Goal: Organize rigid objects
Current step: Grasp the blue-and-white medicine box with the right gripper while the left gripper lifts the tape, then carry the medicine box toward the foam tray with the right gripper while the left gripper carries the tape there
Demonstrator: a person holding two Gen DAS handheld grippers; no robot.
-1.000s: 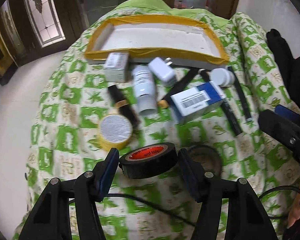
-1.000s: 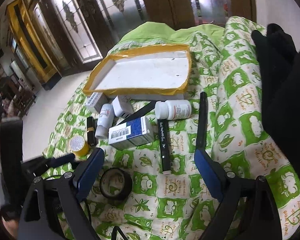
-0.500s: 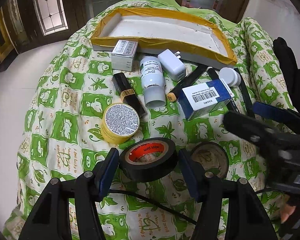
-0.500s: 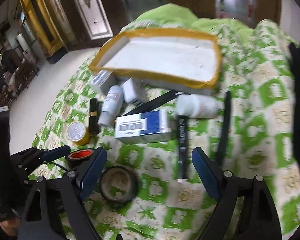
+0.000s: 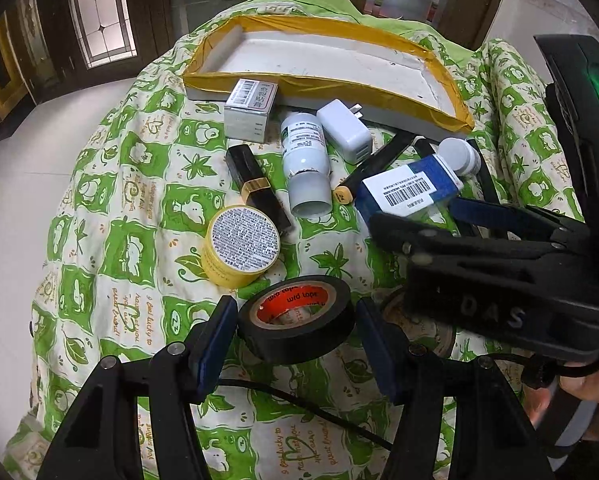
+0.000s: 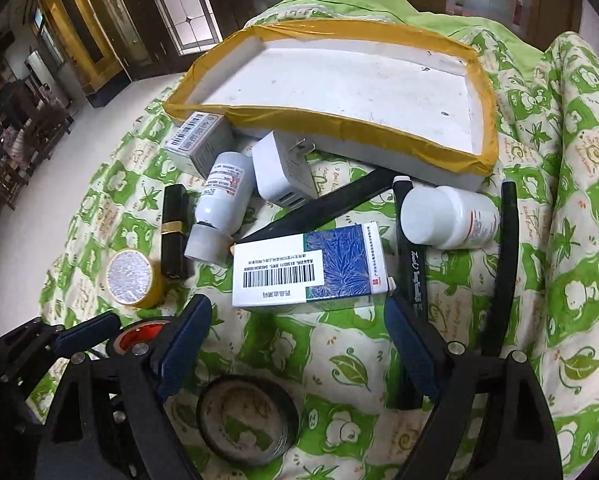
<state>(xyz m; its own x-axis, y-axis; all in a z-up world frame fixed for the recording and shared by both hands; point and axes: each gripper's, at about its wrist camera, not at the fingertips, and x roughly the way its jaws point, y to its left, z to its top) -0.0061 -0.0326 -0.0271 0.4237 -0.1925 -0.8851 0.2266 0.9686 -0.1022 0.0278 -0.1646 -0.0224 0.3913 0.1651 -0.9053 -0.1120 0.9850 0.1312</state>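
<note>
My left gripper [image 5: 293, 326] is shut on a black tape roll [image 5: 297, 318] with a red core and holds it above the green quilt. My right gripper [image 6: 299, 332] is open, its fingers astride the near edge of a blue-and-white medicine box [image 6: 309, 270]. The box also shows in the left wrist view [image 5: 409, 188], partly behind the right gripper's body. A white foam tray [image 6: 379, 92] with yellow taped rim lies at the back, with nothing in it. A second black tape roll [image 6: 245, 420] lies flat under the right gripper.
Loose items lie before the tray: a yellow round tin [image 5: 241, 246], a black lipstick [image 5: 255, 188], a white bottle [image 5: 305, 164], a white charger [image 5: 345, 130], a grey carton [image 5: 251, 108], a capped pill bottle [image 6: 447, 216], black pens [image 6: 505, 264]. The quilt drops off at left.
My right gripper has moved forward and left, up to the blue-and-white box, and now crowds the left gripper. My left gripper still holds the tape roll and has come closer to the items.
</note>
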